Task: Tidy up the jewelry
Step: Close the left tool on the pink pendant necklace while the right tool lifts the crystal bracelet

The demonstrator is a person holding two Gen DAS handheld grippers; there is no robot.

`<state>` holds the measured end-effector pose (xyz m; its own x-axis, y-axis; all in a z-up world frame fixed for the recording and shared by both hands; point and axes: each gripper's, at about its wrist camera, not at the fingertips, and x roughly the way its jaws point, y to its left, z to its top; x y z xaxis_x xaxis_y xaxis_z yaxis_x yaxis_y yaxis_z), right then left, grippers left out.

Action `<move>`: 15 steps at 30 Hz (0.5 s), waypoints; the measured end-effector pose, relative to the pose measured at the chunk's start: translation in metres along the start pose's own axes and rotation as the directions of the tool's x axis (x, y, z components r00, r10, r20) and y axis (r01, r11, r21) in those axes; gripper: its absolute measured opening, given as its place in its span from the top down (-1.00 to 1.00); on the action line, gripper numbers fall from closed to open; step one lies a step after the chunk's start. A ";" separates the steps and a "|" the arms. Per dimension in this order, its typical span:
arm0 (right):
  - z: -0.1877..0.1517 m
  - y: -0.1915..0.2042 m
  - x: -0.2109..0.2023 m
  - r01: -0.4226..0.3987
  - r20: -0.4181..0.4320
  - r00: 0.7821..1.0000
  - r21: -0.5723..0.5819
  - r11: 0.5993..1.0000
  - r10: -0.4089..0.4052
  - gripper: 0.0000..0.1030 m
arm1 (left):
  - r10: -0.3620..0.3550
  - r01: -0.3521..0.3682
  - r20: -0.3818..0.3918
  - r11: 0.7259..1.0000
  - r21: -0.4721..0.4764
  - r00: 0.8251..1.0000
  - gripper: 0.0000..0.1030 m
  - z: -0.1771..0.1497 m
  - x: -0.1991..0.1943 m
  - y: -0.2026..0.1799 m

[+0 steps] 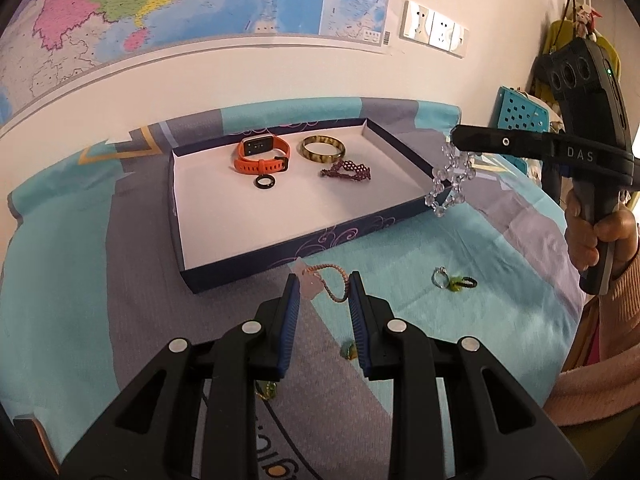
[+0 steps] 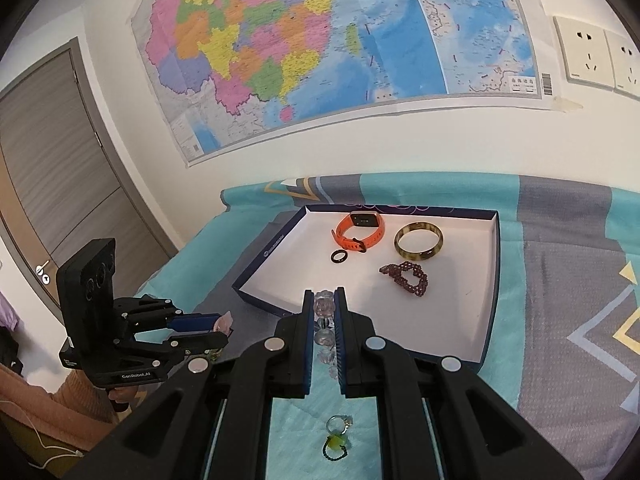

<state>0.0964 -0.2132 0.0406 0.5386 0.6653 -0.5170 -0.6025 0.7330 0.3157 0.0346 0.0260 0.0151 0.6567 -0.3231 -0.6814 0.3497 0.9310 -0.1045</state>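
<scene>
Right gripper (image 2: 323,304) is pinched tight on the clear crystal bead bracelet (image 1: 450,178), dangling it just at the near-right rim of the shallow box (image 1: 180,216), which looks like the drop-off spot since the orange smartwatch (image 1: 262,154), amber bangle (image 1: 322,148), garnet bead bracelet (image 1: 347,171) and black ring (image 1: 265,182) lie inside. Left gripper (image 1: 323,290) sits low over the bedspread (image 1: 480,280), fingers spread around the pink cord charm (image 1: 320,282) but not clamped. Two small rings (image 1: 454,280) wait on the cloth.
</scene>
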 end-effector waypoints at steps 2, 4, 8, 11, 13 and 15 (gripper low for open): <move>0.000 -0.001 0.001 0.001 -0.001 1.000 0.001 1.000 -0.001 0.85 | 0.001 -0.001 0.003 1.000 -0.004 1.000 0.51 0.002 0.001 0.000; 0.000 -0.002 0.002 0.001 -0.002 1.000 0.003 1.000 -0.001 0.85 | 0.000 0.000 0.007 1.000 -0.008 1.000 0.51 0.003 0.001 0.000; 0.001 -0.003 0.002 0.000 -0.001 1.000 0.005 1.000 0.000 0.85 | -0.002 0.002 0.007 1.000 -0.015 1.000 0.51 0.007 0.003 0.001; 0.001 -0.003 0.003 0.000 -0.002 1.000 0.005 1.000 0.000 0.85 | -0.002 0.002 0.005 1.000 -0.017 1.000 0.51 0.008 0.005 0.001; 0.002 -0.003 0.003 -0.001 -0.002 1.000 0.004 1.000 0.001 0.85 | -0.006 0.006 0.005 1.000 -0.019 1.000 0.51 0.009 0.006 0.001; 0.003 -0.004 0.003 -0.002 -0.002 1.000 0.005 1.000 0.002 0.85 | -0.005 0.005 0.005 1.000 -0.019 1.000 0.51 0.009 0.006 0.001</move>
<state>0.1022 -0.2135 0.0397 0.5361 0.6665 -0.5180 -0.6005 0.7324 0.3209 0.0454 0.0232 0.0176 0.6587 -0.3283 -0.6770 0.3401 0.9325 -0.1213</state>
